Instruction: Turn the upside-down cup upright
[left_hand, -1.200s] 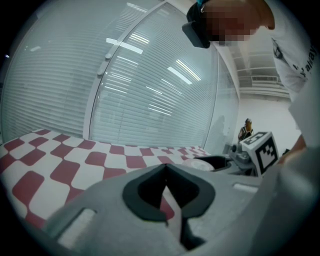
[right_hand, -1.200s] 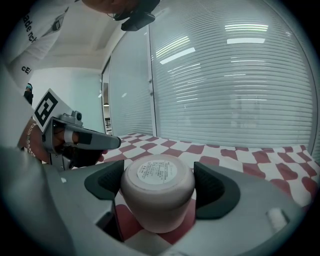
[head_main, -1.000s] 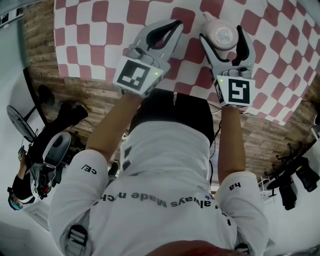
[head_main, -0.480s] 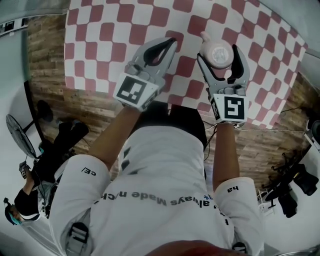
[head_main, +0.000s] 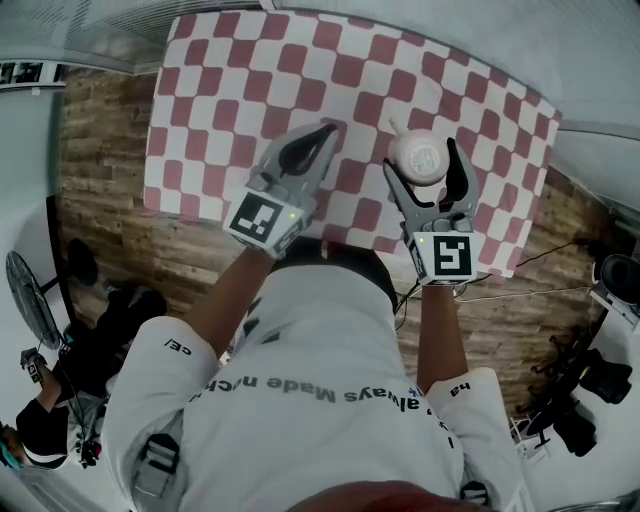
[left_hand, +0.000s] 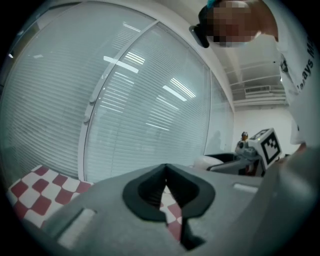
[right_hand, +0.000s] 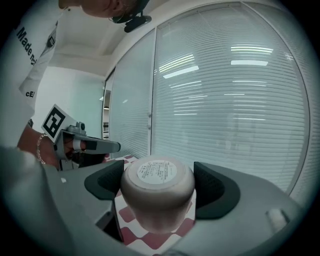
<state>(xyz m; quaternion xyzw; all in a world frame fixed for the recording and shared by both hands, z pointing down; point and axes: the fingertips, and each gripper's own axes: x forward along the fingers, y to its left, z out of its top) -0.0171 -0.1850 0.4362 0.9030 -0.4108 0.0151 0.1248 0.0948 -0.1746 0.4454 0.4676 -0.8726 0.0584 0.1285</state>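
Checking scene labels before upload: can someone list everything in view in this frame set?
red-and-white checkered tablecloth: 1, red and white, on the table ahead
pale ceramic cup: 1, off-white, base up with a printed label, held above the cloth
wood-plank floor: 1, brown, around the table
black standing fan: 1, black, on the floor at left
black camera gear: count unclear, black, on the floor at right
white slatted blinds: several panels, white, along the wall beyond the table
left gripper: 1, grey, above the cloth, fingers shut with nothing between them
right gripper: 1, grey, fingers closed on the cup
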